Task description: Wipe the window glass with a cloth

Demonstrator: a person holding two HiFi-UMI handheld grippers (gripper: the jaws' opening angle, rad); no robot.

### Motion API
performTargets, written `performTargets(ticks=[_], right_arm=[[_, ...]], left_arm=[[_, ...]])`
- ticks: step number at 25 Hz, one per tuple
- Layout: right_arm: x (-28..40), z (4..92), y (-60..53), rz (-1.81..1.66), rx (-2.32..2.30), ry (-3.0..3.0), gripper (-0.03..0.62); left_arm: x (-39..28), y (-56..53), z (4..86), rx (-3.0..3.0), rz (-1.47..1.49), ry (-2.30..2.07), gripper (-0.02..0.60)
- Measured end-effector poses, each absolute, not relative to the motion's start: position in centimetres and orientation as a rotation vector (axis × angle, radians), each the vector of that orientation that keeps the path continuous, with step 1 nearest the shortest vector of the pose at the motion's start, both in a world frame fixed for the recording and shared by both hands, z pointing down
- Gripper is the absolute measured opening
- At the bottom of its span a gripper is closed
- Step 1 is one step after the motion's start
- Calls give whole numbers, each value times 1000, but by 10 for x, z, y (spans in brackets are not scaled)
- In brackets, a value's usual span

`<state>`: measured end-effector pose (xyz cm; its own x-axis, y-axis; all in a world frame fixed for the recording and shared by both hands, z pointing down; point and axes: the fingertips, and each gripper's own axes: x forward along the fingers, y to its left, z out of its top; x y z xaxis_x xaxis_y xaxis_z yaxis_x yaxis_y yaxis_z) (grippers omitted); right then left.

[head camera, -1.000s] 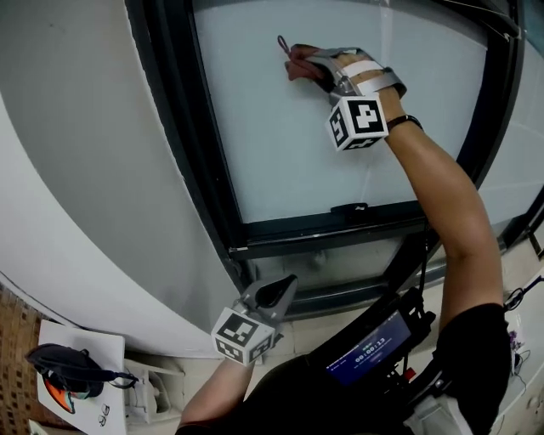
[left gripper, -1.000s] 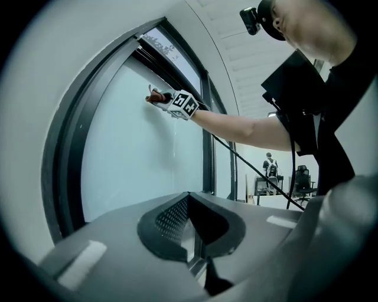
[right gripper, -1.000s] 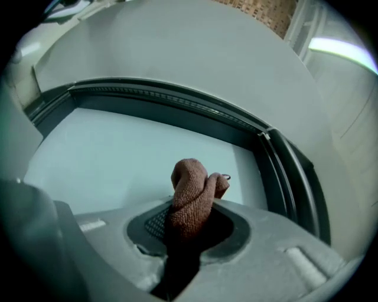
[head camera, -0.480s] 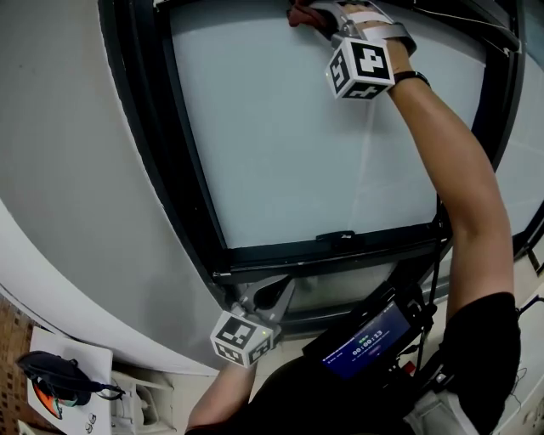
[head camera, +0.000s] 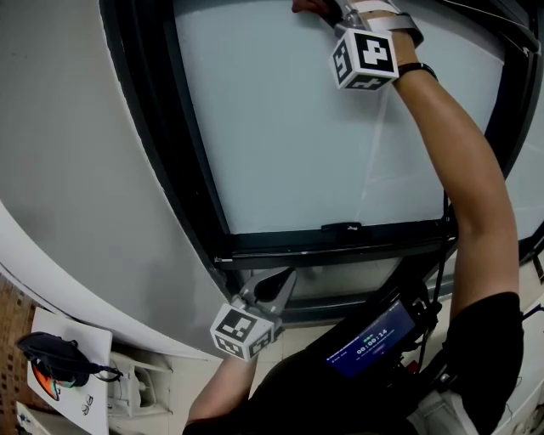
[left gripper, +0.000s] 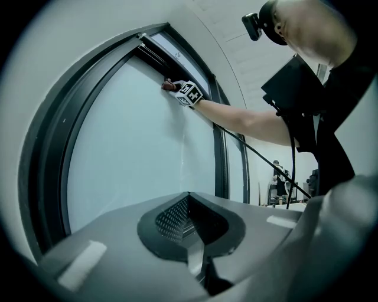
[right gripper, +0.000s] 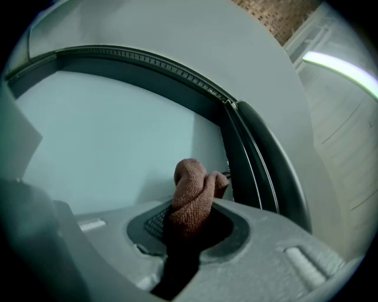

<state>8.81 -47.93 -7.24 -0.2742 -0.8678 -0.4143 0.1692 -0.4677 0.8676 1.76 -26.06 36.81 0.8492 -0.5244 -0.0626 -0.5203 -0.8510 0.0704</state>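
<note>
The right gripper (head camera: 330,10) is raised to the far top edge of the window glass (head camera: 289,136), its jaws clenched on a reddish-brown cloth (right gripper: 192,191) that bulges out between them in a knotted lump. In the right gripper view the cloth sits against the pane close to the upper corner, where the dark window frame (head camera: 189,170) curves round; in the head view only a small piece of it shows at the very top of the picture, just left of the gripper's marker cube (head camera: 365,56). The person's right forearm (head camera: 455,178) stretches up across the right part of the pane, a dark wristband (head camera: 417,70) at the wrist. The left gripper (head camera: 277,289) is held low and near the body, below the bottom rail of the frame and well apart from the cloth, pointing up at the window; its jaws are pressed together with nothing between them (its own view shows the pads meeting in a thin line). A small dark handle (head camera: 342,228) sits on the bottom rail. A device with a lit screen (head camera: 367,344) hangs at the person's chest. To the left of the frame runs a pale grey wall (head camera: 85,153), and at the near left a dark pair of goggles (head camera: 53,367) lies on a white sheet (head camera: 89,395).
</note>
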Motion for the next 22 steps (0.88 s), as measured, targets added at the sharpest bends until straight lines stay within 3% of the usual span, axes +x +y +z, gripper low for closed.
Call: performTargets(ticks=[22], right_arm=[[77,46,-479,-1704,1098,-1127,66]], left_arm=[[26,-241,382,2973,-71,-687,17]])
